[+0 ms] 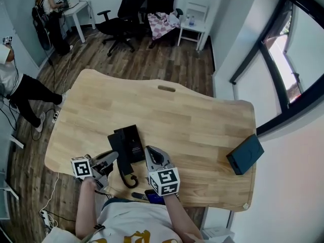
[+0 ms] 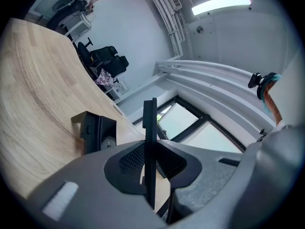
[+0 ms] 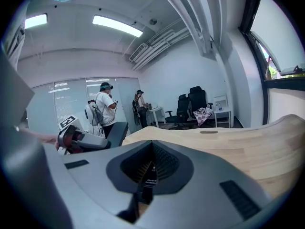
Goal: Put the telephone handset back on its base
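The black telephone (image 1: 130, 142) lies near the front edge of the wooden table (image 1: 192, 120). Its handset (image 1: 118, 153) runs along the base's left side, and I cannot tell how well it is seated. The coiled cord (image 1: 129, 180) curls toward me. My left gripper (image 1: 112, 157) is just left of the handset, almost touching it, and my right gripper (image 1: 152, 150) is just right of the phone. In the left gripper view the left gripper (image 2: 150, 161) is shut, with a thin black edge standing along the seam. The right gripper (image 3: 152, 163) is shut on nothing I can see.
A dark teal box (image 1: 245, 154) lies near the table's right edge and also shows as the dark box (image 2: 94, 131) in the left gripper view. Office chairs (image 1: 136, 9) and small white tables stand beyond the table. People (image 3: 106, 109) stand at the far left.
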